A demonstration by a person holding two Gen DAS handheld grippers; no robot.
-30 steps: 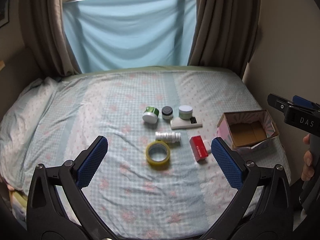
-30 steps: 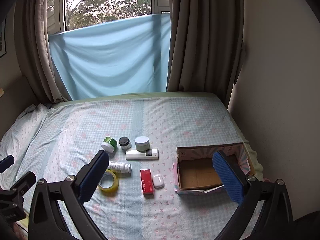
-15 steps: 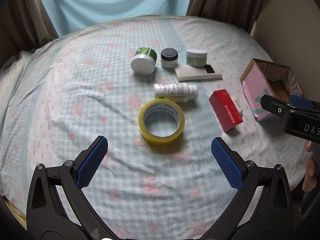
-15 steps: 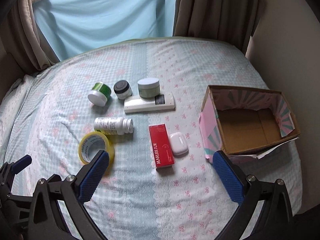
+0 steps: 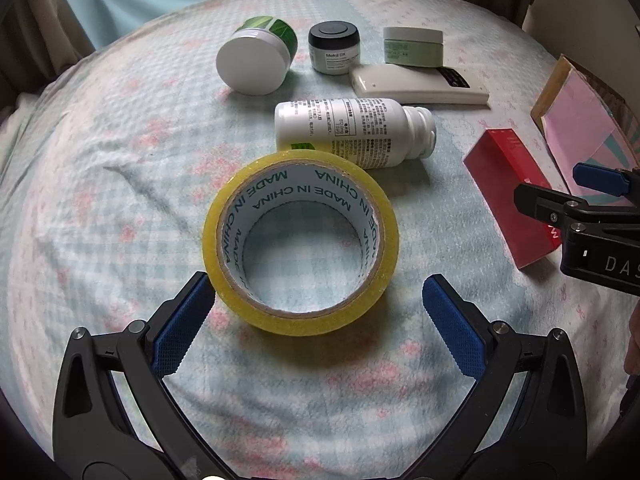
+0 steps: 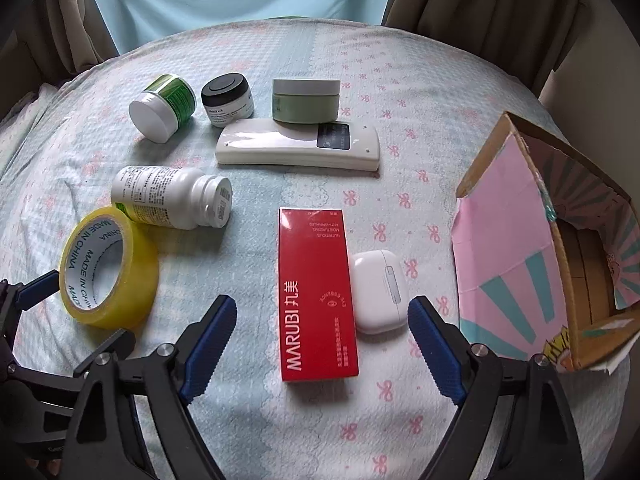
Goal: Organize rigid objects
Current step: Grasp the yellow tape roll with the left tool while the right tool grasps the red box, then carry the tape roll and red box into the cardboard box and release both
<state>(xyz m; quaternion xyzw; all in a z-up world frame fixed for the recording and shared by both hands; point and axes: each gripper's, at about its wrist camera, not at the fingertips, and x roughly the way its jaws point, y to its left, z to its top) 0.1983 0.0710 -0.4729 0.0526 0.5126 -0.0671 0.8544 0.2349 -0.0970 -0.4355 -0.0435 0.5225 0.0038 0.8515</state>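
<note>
A yellow tape roll [image 5: 301,240] lies flat on the bed, and my open left gripper [image 5: 316,324] hovers just in front of it, its left finger close to the roll's rim. My open right gripper [image 6: 320,346] straddles the near end of a red box [image 6: 316,292] and a white earbud case [image 6: 379,291]. Behind lie a white pill bottle [image 6: 172,197], a white remote [image 6: 298,148], a green-labelled jar [image 6: 162,107], a dark-lidded jar [image 6: 227,99] and a pale green jar [image 6: 306,100]. An open cardboard box [image 6: 516,248] with pink sides stands to the right.
The bed has a pale blue checked sheet [image 5: 100,184]. Curtains and a blue cloth hang behind it. A wall runs close along the right side, beyond the cardboard box. The right gripper's body [image 5: 592,232] shows at the right edge of the left wrist view.
Both grippers have moved forward and down toward the bed. The tape roll now fills the left view, the red box and earbud case sit between the right fingers. Both stay open.
</note>
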